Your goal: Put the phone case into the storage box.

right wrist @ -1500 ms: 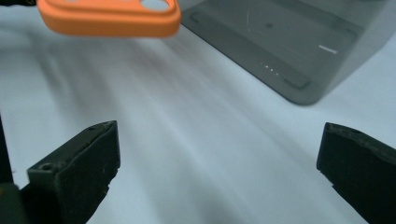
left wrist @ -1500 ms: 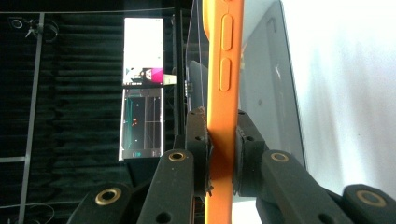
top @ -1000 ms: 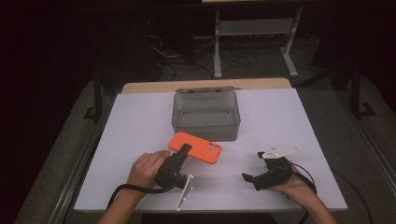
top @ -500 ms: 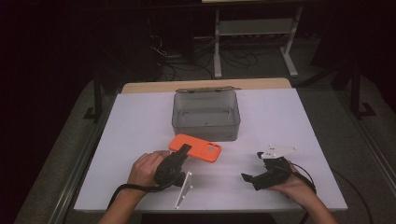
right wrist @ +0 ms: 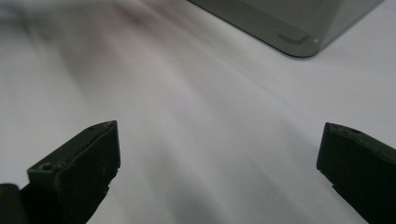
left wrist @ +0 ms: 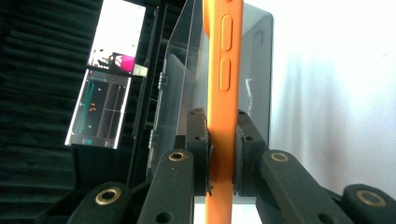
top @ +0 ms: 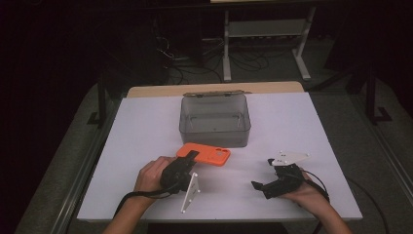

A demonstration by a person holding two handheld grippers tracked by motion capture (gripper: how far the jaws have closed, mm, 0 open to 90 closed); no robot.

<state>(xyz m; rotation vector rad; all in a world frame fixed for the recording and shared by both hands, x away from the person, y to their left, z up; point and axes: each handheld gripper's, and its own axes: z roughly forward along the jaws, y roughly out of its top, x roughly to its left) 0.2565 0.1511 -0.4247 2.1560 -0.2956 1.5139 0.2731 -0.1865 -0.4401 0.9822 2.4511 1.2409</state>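
Centrally, near the front of the white table, an orange phone case is seen lying roughly flat, just in front of the near wall of a grey translucent box. Its left end is clamped between the jaws of the left gripper, which is held by the left hand. In the left gripper view the orange phone case is seen edge-on, its two side buttons facing the camera, and both black pads are pressed flat against its two faces; the jaws are closed on it with no gap left. The box is seen directly behind the case in that view.

To the right, well apart from the case, the right gripper is held low over the table by the right hand, its jaws pointed leftward. In the right gripper view the jaws are seen spread wide, with nothing between them but bare white tabletop; a corner of the box is seen at the far edge.

At the table's far edge a strip of bare wood is left uncovered by the white surface.
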